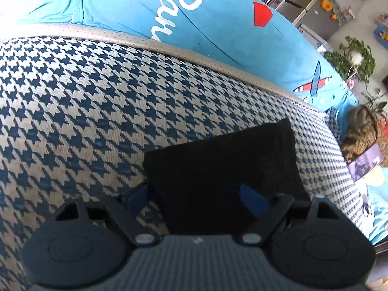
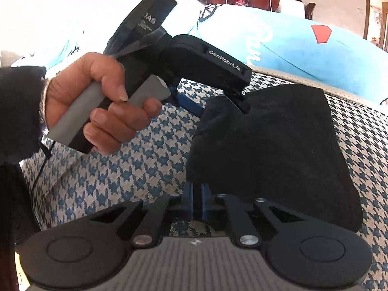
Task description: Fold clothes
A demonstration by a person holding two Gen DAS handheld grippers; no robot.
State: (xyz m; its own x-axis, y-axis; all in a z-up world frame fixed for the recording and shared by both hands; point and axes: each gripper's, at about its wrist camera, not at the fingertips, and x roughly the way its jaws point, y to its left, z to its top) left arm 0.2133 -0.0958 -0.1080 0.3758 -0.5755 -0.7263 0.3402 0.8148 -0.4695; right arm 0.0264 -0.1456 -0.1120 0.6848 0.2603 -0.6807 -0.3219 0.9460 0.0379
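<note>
Black folded cloth (image 1: 223,160) lies flat on the houndstooth cushion (image 1: 84,97), at about five o'clock in the left wrist view. The left gripper (image 1: 197,197) is spread wide, its blue pads straddling the cloth's near left corner. In the right wrist view the cloth (image 2: 266,150) fills three o'clock; the right gripper (image 2: 197,200) is nearly pressed together at its near edge, though whether it pinches fabric I cannot tell. A hand (image 2: 97,106) grips the left tool's handle at nine o'clock. A blue printed cover (image 1: 194,19) lies behind at twelve.
</note>
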